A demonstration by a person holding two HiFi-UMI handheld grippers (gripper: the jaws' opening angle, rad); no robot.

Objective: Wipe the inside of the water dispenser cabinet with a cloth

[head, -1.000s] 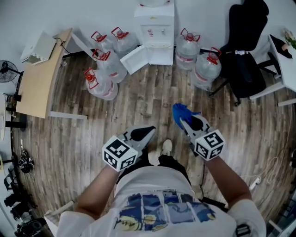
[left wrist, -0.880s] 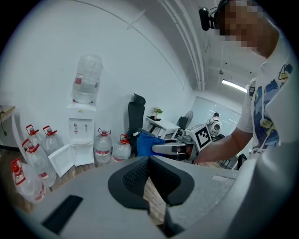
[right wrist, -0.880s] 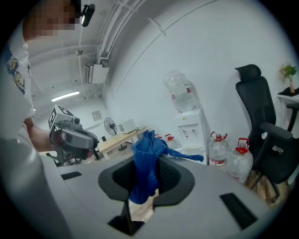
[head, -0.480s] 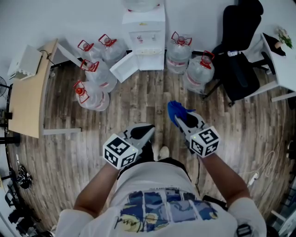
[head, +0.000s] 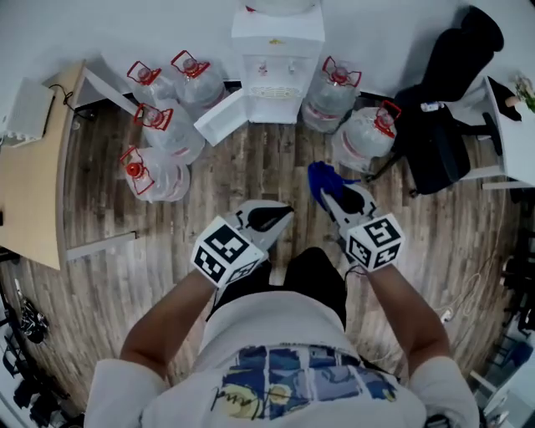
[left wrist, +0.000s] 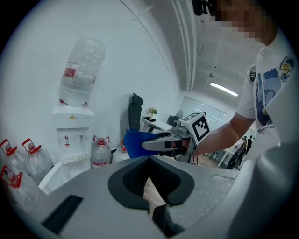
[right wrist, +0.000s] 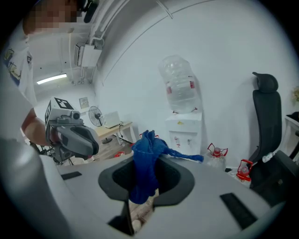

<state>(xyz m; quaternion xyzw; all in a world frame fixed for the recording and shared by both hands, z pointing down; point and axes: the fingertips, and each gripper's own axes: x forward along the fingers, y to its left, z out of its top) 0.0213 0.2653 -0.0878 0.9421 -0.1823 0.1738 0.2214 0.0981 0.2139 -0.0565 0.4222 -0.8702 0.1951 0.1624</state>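
**Q:** Cloth, located where?

**A:** Was clamped between the fingers of the right gripper. Bunched, blue, with one tail trailing off toward 3 o'clock in the right gripper view. Hung above the wooden floor, well apart from the water dispenser.

**Q:** And the left gripper?

**A:** Fingers pressed together at the tips, with nothing between them. Showed only a sliver of floor through the gap lower down. Sat at 9 o'clock from the right gripper, near it but apart.

**Q:** Dispenser placed where?

**A:** Stood at 12 o'clock in the head view, white, backed against the wall. Carried an upturned bottle on top. Had its cabinet door hanging open on the 9 o'clock side, angled out over the floor.

**Q:** Surrounded by what?

**A:** Flanked by red-capped water jugs: four clustered at 10 to 11 o'clock, two at 1 o'clock. Black office chair at 2 o'clock, just beside the nearer jug on that side. Pale wooden desk at 9 o'clock, running along the edge of the head view.

**Q:** Inside of the cabinet seen?

**A:** Could not be made out in any view.
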